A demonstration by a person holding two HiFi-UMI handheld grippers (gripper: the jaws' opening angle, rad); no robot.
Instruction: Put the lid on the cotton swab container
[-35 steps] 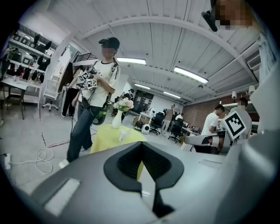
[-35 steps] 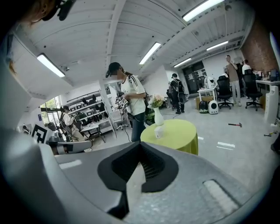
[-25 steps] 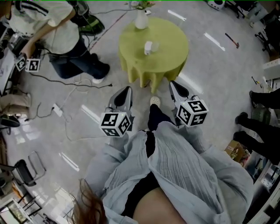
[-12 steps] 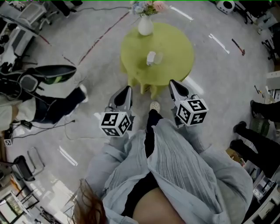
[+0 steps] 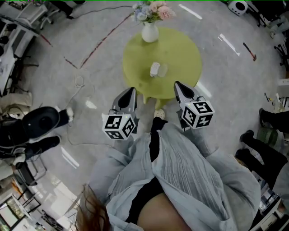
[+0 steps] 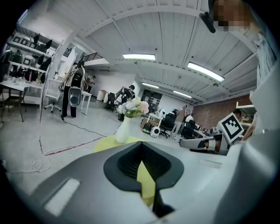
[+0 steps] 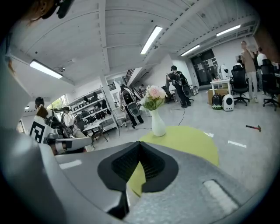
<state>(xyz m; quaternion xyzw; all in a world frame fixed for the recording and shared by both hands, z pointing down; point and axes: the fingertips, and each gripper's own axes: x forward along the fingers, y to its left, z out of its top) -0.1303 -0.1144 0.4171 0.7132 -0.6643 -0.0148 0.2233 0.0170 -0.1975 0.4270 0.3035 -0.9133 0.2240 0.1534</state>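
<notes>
Plainly, the left gripper [image 6: 141, 143] is seen closed: its jaw tips meet, only a thin sliver is left lower down between the dark pads, and nothing is held in it. The same is shown of the right gripper [image 7: 140, 142], whose tips are pressed together with nothing between them. Through both slivers only yellow-green cloth can be made out.

From the head view, both grippers are held side by side in the air in front of the person's grey shirt [image 5: 180, 171], pointed toward a round table [image 5: 180, 54] draped in yellow-green cloth. Neither gripper is touching the table or anything on it.

Near the middle of the table a small white object is seen, taken to be the cotton swab container [image 5: 154, 69]. Just beside it, on its right, a paler, clear piece is lying, probably the lid [image 5: 163, 70], though at this size the two cannot be told apart with certainty. The lid is not on the container.

At the far edge of the table a white vase [image 5: 150, 32] is standing upright, filled with pale flowers [image 5: 153, 10]. On the grey floor to the right, well apart from the table, a hammer [image 5: 249, 49] is lying.
</notes>
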